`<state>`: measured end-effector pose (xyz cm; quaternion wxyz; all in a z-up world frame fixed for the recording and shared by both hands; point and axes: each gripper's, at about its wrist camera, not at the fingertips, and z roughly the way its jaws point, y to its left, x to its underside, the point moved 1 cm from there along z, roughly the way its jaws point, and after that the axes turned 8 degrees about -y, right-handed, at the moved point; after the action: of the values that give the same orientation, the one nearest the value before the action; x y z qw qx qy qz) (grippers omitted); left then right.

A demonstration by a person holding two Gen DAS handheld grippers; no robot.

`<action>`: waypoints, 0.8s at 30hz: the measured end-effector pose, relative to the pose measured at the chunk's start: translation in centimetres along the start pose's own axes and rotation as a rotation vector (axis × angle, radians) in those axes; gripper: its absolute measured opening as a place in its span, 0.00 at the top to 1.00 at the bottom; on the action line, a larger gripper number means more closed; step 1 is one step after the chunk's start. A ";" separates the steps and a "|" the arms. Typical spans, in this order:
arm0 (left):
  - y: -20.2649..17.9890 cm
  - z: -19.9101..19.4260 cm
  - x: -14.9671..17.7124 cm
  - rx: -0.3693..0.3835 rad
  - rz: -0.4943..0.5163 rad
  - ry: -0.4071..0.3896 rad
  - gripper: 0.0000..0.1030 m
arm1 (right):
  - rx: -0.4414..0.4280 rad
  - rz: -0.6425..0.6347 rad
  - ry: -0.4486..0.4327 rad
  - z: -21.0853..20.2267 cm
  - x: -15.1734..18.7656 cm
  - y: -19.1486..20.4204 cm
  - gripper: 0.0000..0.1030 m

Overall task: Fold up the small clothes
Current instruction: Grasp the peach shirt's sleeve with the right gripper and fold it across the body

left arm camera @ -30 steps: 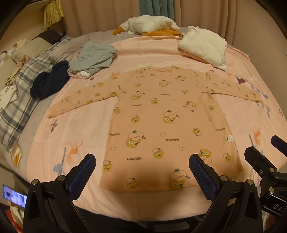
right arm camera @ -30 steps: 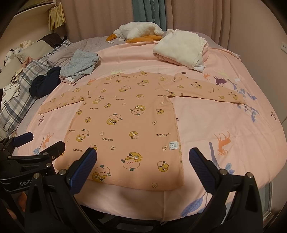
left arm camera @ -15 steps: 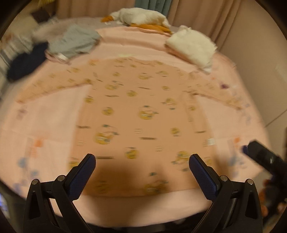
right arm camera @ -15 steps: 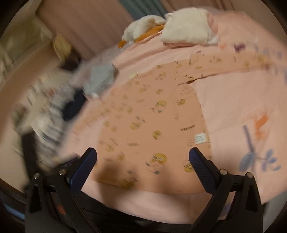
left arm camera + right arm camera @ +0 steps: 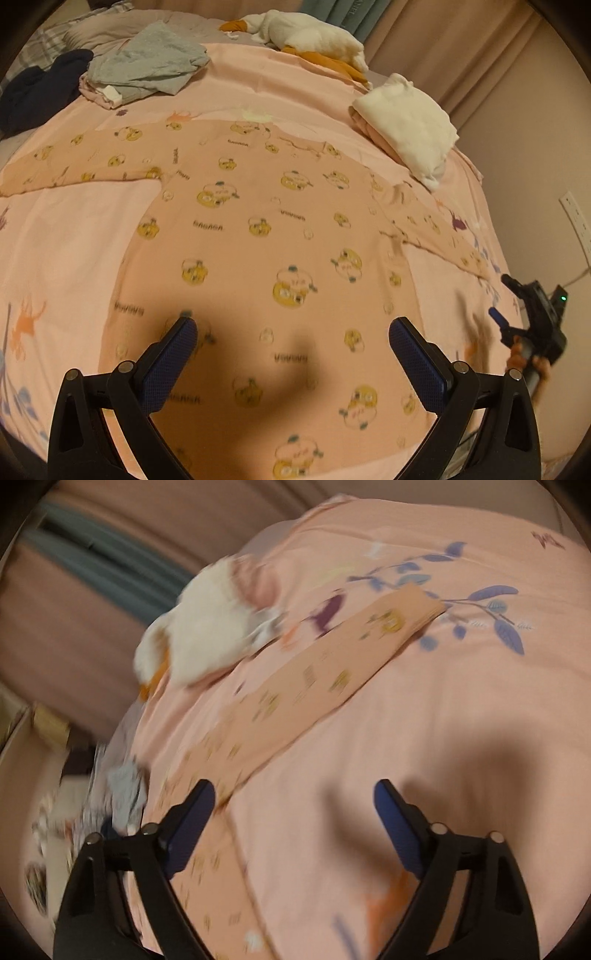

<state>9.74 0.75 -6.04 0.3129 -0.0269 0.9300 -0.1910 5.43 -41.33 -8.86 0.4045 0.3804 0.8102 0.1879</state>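
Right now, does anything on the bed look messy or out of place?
The shirt lies flat with sleeves spread, nothing askew. Beyond it, a grey garment and a dark one lie crumpled, unlike the folded white pile.

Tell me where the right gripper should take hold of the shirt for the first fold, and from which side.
Probably the cuff of the sleeve lying flat on the bedspread. The right gripper, open, hangs over that sleeve. Come down from above the cuff's open end, one finger each side, since the shirt is spread flat.

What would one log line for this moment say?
shirt: flat on bed, unfolded | left gripper: open above hem | right gripper: open near sleeve
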 end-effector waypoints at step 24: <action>1.1 5.6 -3.5 -0.108 -0.020 0.019 0.00 | 0.061 0.152 -0.193 6.9 -10.7 -5.9 0.94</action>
<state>15.94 0.43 -8.51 0.3001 -0.0512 0.9416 -0.1437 12.28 -53.32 -11.16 0.4534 0.4692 0.7416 0.1557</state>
